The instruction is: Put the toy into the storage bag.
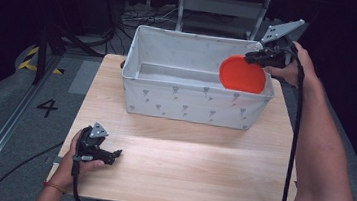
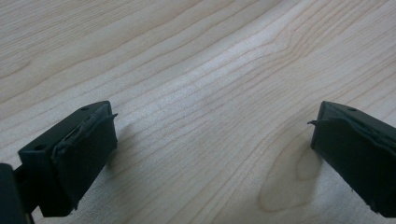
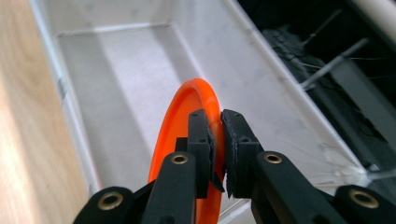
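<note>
Clamped on the rim of an orange plate (image 1: 242, 75), the right gripper (image 1: 257, 58) is held above the right end of a white fabric bin (image 1: 186, 103). In the right gripper view the jaws are seen pinched narrowly on the plate's edge (image 3: 205, 100), with the disc hanging nearly on edge over the bin's pale floor (image 3: 126, 93). From the high view the plate is judged to sit partly inside the bin, close to its right wall and front rim, whether touching them cannot be told.

The step in hand is judged to be the lowering of the plate into the bin. It would be done well if the plate were carried a little toward the bin's middle, away from the soft wall, so the fabric is not snagged or pushed outward. The disc should then be tipped toward flat and lowered until it is near the floor before the jaws are parted; a release from height would let it roll or clatter on its edge.

The left gripper (image 1: 109, 154) is rested on the wooden table (image 1: 185, 156) near the front left corner, jaws spread wide over bare wood (image 2: 210, 93) and nothing held. It is best kept there, well apart from the bin.
</note>
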{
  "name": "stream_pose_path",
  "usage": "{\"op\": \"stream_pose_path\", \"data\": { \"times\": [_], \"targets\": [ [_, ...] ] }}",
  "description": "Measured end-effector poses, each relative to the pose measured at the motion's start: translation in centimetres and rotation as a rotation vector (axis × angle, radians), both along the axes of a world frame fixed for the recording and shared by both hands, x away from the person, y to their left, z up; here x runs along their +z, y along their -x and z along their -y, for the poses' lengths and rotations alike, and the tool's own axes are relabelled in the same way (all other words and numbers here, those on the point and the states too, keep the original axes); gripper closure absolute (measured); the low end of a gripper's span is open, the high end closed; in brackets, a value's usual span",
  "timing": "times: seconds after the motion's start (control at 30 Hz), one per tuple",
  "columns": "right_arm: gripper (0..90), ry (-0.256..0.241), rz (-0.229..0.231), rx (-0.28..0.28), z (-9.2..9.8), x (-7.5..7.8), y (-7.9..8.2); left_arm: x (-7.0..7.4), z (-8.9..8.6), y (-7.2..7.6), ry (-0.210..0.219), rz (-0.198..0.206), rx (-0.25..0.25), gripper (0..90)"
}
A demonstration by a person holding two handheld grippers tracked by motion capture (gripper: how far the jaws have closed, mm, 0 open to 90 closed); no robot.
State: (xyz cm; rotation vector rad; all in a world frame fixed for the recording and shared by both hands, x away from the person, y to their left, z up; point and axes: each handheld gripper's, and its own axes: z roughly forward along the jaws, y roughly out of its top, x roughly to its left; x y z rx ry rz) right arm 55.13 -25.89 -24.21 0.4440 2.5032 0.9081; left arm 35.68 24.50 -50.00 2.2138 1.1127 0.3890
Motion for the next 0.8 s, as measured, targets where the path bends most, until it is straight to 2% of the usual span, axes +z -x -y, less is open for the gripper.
{"op": "stream_pose_path", "data": {
  "times": [0.2,0.27,0.3,0.33,0.5,0.53,0.57,0.6,0.63,0.67,0.73,0.8],
  "targets": [
    [82.5,0.106,-0.077,0.072,-0.7,-1.0,-0.3,0.0,0.0,0.2,0.010,-0.009,0.011,0.6],
    [82.4,0.150,-0.108,0.092,-0.9,-1.3,-0.4,0.0,0.0,0.2,0.007,-0.009,0.010,0.6],
    [82.4,0.194,-0.135,0.105,-1.1,-1.5,-0.5,0.0,0.0,0.2,0.011,-0.009,0.013,0.6],
    [82.4,0.194,-0.135,0.105,-1.1,-1.5,-0.5,0.0,0.0,0.2,0.011,-0.009,0.013,0.6],
    [82.3,0.323,-0.206,0.148,-2.3,-2.3,-0.7,0.0,0.0,0.1,0.005,-0.006,0.008,0.6],
    [82.2,0.363,-0.229,0.156,-2.8,-2.6,-0.8,0.0,0.0,0.1,0.003,-0.007,0.008,0.6],
    [82.2,0.363,-0.229,0.156,-2.8,-2.6,-0.8,0.0,0.0,0.1,0.003,-0.007,0.008,0.6],
    [82.2,0.397,-0.245,0.153,-3.3,-3.1,-1.2,0.0,0.0,0.1,0.003,-0.005,0.008,0.6],
    [82.2,0.397,-0.245,0.153,-3.3,-3.1,-1.2,0.0,0.0,0.1,0.003,-0.005,0.008,0.6],
    [82.1,0.423,-0.254,0.154,-3.6,-3.4,-1.4,0.0,0.0,0.1,0.004,-0.006,0.008,0.6],
    [82.0,0.481,-0.289,0.157,-4.3,-4.0,-1.6,0.0,0.0,0.1,0.004,-0.005,0.008,0.6],
    [81.9,0.500,-0.312,0.158,-4.8,-4.5,-1.9,0.0,0.0,0.2,0.004,-0.005,0.008,0.6]
  ]
}}
